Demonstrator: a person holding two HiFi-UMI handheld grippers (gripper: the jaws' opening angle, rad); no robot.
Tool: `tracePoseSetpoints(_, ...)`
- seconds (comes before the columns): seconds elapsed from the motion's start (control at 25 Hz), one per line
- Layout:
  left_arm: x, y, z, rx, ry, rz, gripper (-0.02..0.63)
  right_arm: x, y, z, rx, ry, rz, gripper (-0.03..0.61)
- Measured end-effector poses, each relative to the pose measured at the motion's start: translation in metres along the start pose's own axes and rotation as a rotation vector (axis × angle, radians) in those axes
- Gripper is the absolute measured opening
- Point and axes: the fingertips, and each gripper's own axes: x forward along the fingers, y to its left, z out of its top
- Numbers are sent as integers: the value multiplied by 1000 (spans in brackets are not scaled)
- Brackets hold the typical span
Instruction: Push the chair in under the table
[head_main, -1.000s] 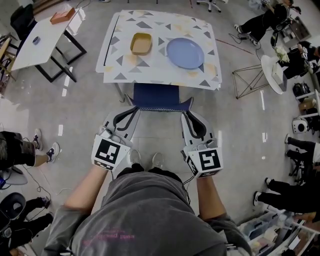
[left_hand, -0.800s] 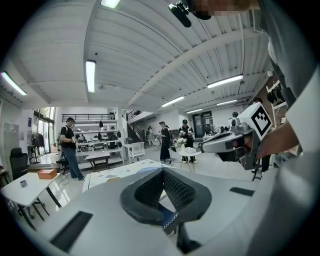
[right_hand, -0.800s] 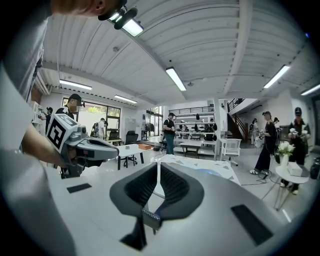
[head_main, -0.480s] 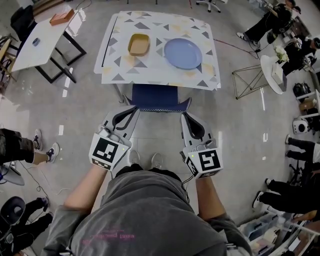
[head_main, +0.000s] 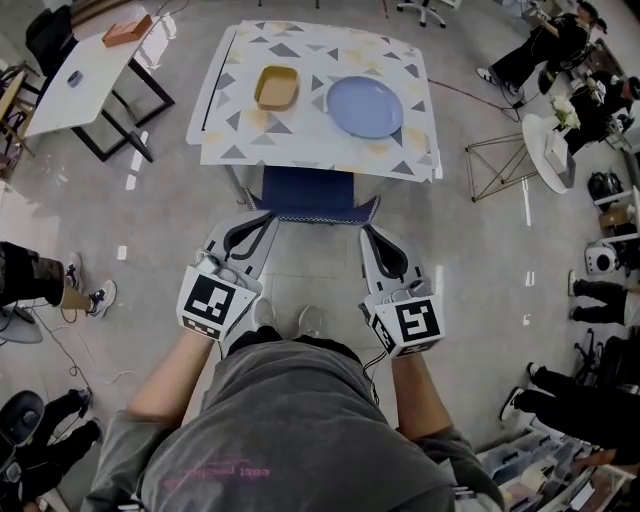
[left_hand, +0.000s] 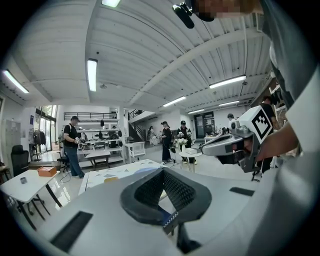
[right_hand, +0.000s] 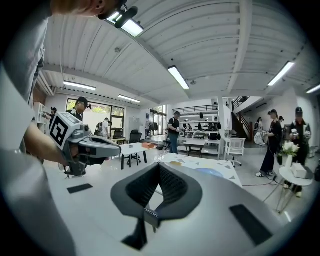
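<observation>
**Left tool** (head_main: 262, 214): your left hand's item. Grey moulded body, black ribbed pads. The jaws are closed tight on the chair's (head_main: 310, 190) back at its left corner. In the left gripper view (left_hand: 168, 222) a blue edge with checkered trim (left_hand: 171, 218) sits pinched between the pads.

**Right tool** (head_main: 368, 228): your right hand's item, same build. Its jaws are likewise closed, on the right corner of the chair's back. The right gripper view (right_hand: 149, 215) shows the same checkered edging caught between the pads.

**Marker cubes**: one on each tool, left (head_main: 212, 303) and right (head_main: 412, 322). Each carries a black-and-white square code, with no letters to read.

**Shirt** (head_main: 280, 430): yours, grey. The pink print (head_main: 215, 470) low on it is too small to read.

**Chair**: dark blue fabric with a thin checkered strip along the near edge. It stands straight ahead of you, between the two tools. Its back is toward you and its far part is tucked under the bench's near edge.

**Bench** (head_main: 300, 140): white top patterned with grey and tan triangles, beyond the chair.

**Plate** (head_main: 366, 106): round, pale blue, on the bench at the right.

**Dish** (head_main: 278, 87): rectangular, tan, with rounded corners, just left of the plate and apart from it.

**Floor** (head_main: 160, 230): grey and glossy.
</observation>
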Motion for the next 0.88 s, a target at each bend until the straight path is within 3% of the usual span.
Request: tracePoseSetpoints(0.88,10,-14,-1,-3,13,14,2,-3,-12,-12,3,18,14,5)
